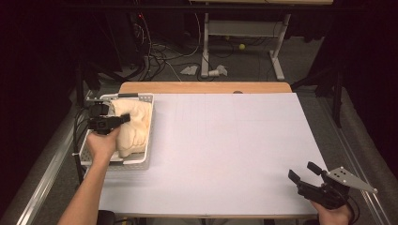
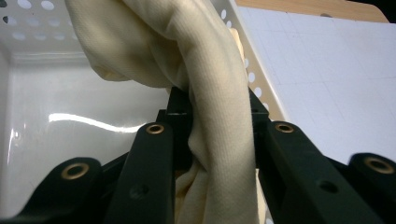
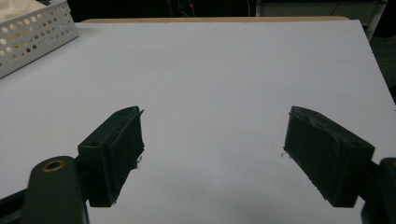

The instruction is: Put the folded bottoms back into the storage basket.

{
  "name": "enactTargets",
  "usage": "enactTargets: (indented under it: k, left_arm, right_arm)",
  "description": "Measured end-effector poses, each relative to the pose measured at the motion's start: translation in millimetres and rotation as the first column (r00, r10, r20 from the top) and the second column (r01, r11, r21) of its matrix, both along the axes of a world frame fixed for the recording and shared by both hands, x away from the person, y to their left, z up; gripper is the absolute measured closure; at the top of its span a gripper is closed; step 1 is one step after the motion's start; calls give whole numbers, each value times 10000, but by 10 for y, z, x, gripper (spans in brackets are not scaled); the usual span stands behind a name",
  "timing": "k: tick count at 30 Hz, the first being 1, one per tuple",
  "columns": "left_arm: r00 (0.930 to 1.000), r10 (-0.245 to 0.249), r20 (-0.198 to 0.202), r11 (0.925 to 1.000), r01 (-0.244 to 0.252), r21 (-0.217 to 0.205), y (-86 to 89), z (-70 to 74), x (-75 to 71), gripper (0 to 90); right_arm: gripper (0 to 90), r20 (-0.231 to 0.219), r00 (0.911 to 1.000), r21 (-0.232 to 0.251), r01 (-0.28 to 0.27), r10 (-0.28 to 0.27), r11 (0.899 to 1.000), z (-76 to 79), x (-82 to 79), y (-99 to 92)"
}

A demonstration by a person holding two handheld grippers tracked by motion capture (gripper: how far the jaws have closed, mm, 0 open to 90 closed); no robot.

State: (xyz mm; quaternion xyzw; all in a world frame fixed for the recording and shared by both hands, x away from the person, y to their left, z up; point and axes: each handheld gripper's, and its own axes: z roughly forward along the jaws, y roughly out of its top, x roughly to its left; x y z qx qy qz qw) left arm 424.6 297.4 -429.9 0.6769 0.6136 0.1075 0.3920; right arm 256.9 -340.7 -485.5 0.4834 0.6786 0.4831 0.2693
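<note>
Seen from the high view: left claw (image 1: 123,118) over a white perforated basket (image 1: 141,161) at the left edge of the table, tips buried in a heap of cream cloth (image 1: 133,126) that lies inside the basket. Pinch itself too small to read from up there. Shown plainly in the left gripper view: both black jaws pressed together on a thick twisted fold of the cloth (image 2: 219,130), fold running up between them and hanging over the top. Glossy white basket floor (image 2: 79,126) just beyond and to the left of that claw, holed basket wall (image 2: 254,77) to its right, white table cover (image 2: 336,79) past the wall.

Right claw (image 1: 305,172) at the near right corner of the table, well apart from the basket. Spread wide in the right gripper view (image 3: 212,140), nothing between the pads, bare white cover beneath. Basket corner (image 3: 32,39) far ahead and to the left of that claw, a bit of cloth visible over its rim.

Left forearm reaching forward from the bottom edge, left hand (image 1: 101,143) wrapped round the gripper body, claw pointing level toward the right across the basket. Right hand (image 1: 334,213) low at the table edge, claw angled up and to the left, grey three-cornered plate on top.

Cloth pale cream, finely ribbed knit, soft and bunched into rounded folds, filling most of the basket.
</note>
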Motion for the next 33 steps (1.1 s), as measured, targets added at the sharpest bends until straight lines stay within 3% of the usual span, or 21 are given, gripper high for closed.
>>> enactTargets:
  k: [13,21,28,33]
  left_arm:
    - [9991,316,-269,9976,-298,632,-32,-121,119,692]
    - [9975,601,-359,9901,-550,1293,-69,-167,156,665]
    - [9939,910,-626,9806,-785,1797,-81,-207,186,551]
    - [9931,917,-732,9814,-777,1756,-87,-223,203,452]
  right_arm:
    - [202,-47,10000,-37,-7,7,10000,-5,11,11]
    - [202,-67,10000,5,-9,9,10000,-5,10,6]
    - [202,-73,10000,5,-27,27,10000,-4,8,4]
    - [202,-92,9999,-17,-55,54,10000,-5,13,6]
